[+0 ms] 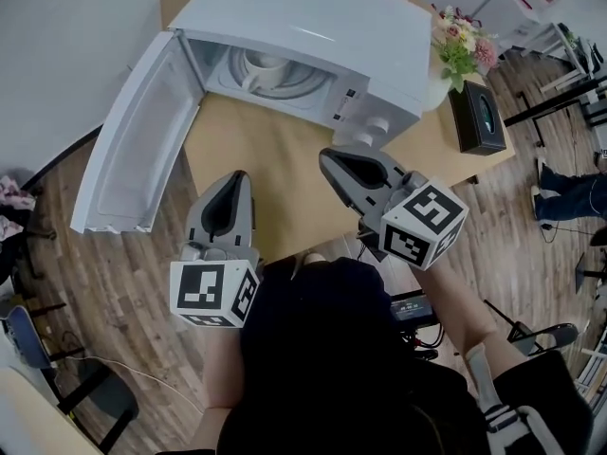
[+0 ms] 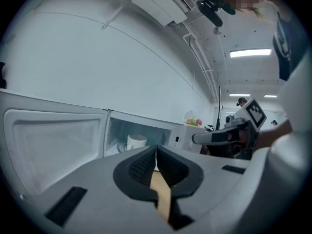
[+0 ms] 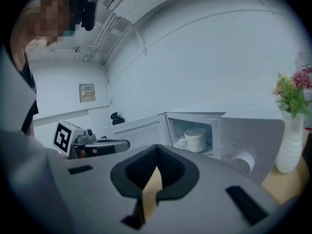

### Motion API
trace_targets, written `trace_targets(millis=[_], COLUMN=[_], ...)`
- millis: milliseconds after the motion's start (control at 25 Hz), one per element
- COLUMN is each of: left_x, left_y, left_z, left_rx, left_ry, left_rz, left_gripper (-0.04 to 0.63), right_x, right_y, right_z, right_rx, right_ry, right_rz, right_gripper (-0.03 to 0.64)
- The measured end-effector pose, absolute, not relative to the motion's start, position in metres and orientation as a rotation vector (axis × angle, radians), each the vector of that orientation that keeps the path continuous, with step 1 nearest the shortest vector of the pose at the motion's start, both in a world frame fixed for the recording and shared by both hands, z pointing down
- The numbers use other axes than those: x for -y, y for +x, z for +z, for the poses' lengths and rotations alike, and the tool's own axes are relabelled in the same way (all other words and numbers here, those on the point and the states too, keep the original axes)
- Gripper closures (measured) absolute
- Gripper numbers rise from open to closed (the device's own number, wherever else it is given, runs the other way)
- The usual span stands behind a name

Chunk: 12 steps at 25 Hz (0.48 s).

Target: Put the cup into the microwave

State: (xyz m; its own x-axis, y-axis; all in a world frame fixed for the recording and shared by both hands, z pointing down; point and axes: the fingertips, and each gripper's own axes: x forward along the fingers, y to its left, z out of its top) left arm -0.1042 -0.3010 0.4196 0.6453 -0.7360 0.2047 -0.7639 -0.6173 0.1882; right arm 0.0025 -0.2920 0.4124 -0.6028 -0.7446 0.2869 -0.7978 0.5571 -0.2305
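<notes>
Left hand-held gripper [image 1: 235, 176] pressed together, empty | right hand-held gripper [image 1: 329, 156] same | I see cup [image 1: 268, 64] upright inside microwave [image 1: 313, 22], handle toward its open door [image 1: 133, 150].

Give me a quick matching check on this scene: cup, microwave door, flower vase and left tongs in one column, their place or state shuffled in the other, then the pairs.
Things
1. cup
2. microwave door
3. flower vase
4. left tongs

Place or state
A. shut, with nothing between them
B. swung wide open
C. inside the microwave
D. on the table, beside the microwave

Pairs: 1-C; 2-B; 3-D; 4-A
</notes>
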Motion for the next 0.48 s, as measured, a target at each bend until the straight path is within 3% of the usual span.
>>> trace_targets(millis=[480], left_x=[0.290], left_y=[-0.090], left_z=[0.431], left_rx=[1.117], left_ry=[2.635], left_rz=[0.204], left_gripper=[0.586], right_x=[0.281], right_y=[0.008], right_z=[0.428], right_rx=[2.577], right_ry=[1.359], right_rz=[0.534], right_gripper=[0.624])
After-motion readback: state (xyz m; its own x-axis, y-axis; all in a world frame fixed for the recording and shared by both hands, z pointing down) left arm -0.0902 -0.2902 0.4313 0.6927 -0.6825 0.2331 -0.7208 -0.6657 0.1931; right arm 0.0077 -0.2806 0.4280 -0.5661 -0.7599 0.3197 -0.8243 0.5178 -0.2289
